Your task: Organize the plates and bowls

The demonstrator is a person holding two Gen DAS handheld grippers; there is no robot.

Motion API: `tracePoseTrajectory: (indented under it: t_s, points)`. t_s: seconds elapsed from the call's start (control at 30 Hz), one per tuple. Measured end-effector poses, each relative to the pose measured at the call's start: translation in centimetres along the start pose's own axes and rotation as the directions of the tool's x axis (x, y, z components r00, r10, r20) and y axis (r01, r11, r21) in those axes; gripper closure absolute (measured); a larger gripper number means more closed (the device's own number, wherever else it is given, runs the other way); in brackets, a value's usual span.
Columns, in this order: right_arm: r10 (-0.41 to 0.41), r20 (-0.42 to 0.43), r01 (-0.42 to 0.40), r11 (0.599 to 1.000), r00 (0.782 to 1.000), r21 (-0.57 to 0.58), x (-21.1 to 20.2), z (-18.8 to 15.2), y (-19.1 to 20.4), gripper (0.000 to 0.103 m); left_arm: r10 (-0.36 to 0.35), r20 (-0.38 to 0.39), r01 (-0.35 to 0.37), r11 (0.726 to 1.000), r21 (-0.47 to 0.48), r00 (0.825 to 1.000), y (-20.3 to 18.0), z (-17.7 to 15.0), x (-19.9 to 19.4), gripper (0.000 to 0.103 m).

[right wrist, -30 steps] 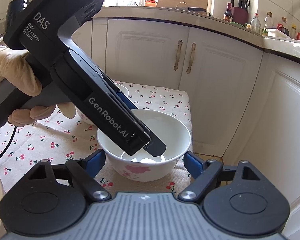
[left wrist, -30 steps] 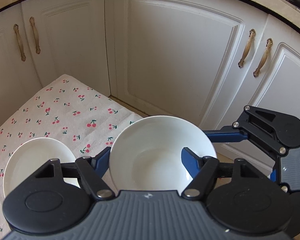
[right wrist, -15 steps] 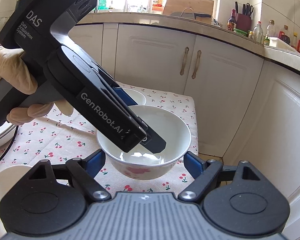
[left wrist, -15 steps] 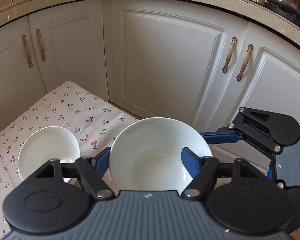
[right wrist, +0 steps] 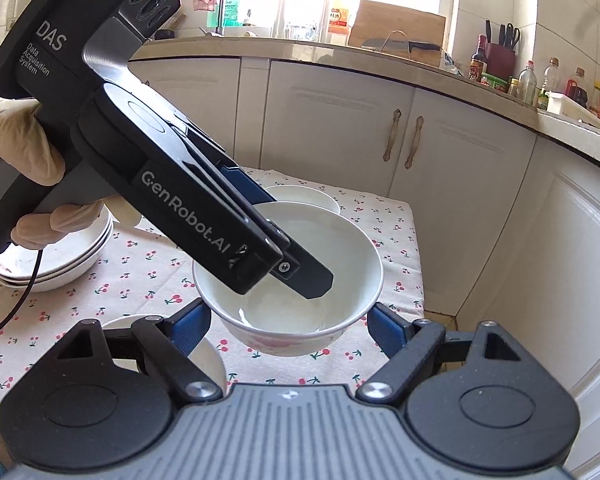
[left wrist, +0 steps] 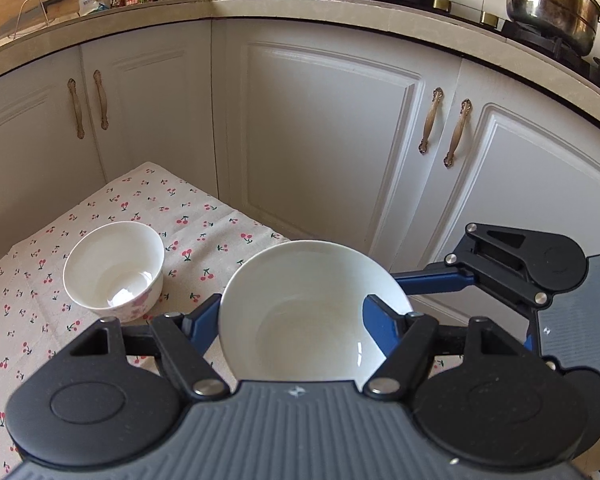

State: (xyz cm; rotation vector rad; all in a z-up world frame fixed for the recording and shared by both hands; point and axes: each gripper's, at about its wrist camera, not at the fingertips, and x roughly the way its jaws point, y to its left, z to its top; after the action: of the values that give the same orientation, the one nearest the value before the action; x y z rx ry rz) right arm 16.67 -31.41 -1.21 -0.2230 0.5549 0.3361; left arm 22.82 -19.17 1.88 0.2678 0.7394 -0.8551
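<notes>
My left gripper (left wrist: 290,316) is shut on the rim of a white bowl (left wrist: 311,312) with a pink flower pattern and holds it lifted above the cherry-print tablecloth (left wrist: 32,320). The same held bowl (right wrist: 331,280) fills the middle of the right wrist view, with the left gripper's lower finger inside it. A second white bowl (left wrist: 116,270) stands on the cloth to the left. My right gripper (right wrist: 290,322) is open, its fingers either side of and below the held bowl, apart from it.
A stack of white plates (right wrist: 56,256) sits at the left of the table, behind my gloved hand. Another white dish (right wrist: 208,360) lies near the right gripper's left finger. White cabinet doors (left wrist: 323,152) stand close behind the table's edge (right wrist: 415,240).
The left gripper has lifted the bowl higher off the cloth and tilted its view upward. The second bowl now looks smaller and farther away.
</notes>
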Motion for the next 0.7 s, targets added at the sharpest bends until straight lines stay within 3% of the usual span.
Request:
tracePoseTrajectory:
  t_s: [0.7]
  points:
    - [0.036,0.007,-0.036,0.999,0.999,-0.03,-4.2,-1.2,4.9,0.015,0.01,0.03,-0.009,0.999,-0.032,1.0,-2.1,-4.4,-5.5,0.029]
